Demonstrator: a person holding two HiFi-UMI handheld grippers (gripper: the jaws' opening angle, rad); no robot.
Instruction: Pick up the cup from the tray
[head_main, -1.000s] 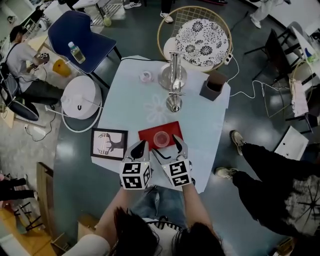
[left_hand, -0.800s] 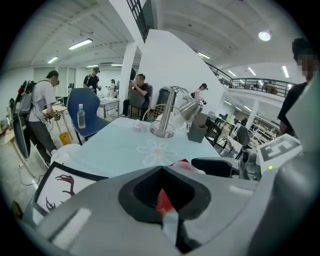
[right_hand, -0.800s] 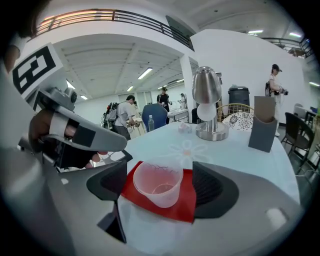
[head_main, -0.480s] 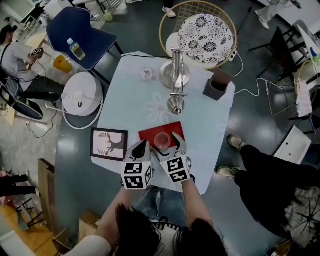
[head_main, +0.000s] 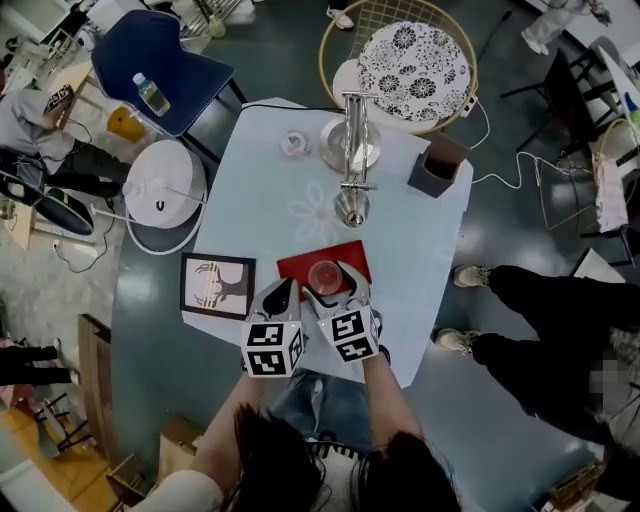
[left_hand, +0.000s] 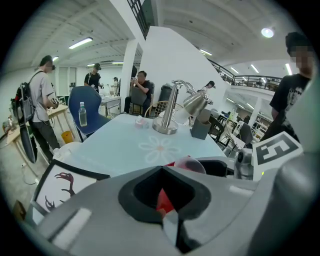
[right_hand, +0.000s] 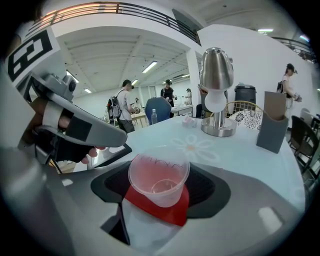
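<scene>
Head view dim, washed-out, edges fisheye-bent. Both gripper views bright under ceiling strip lights (left_hand: 87, 42), with heavy barrel distortion, black vignette corners and a soft close foreground.

Glossy grey-green floor (head_main: 150, 345) surrounds the pale counter (head_main: 262, 195); beyond the right gripper (head_main: 330, 281) stand a blue chair (head_main: 150, 52) and a wicker chair (head_main: 405, 60).

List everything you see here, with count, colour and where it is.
table: one, pale blue, centre
tray: one, red, table's near edge
cup: one, clear, on tray
framed picture: one, black frame, left of tray
lamp: one, silver, table's far side
box: one, dark grey, table's far right
chair: one, blue, beyond table, bottle on it
bystander: one, dark trousers, right of table
left tongs: grey, shut, empty, at tray's near-left corner
right tongs: grey, open around cup, jaws just been closing, not pressing yet
</scene>
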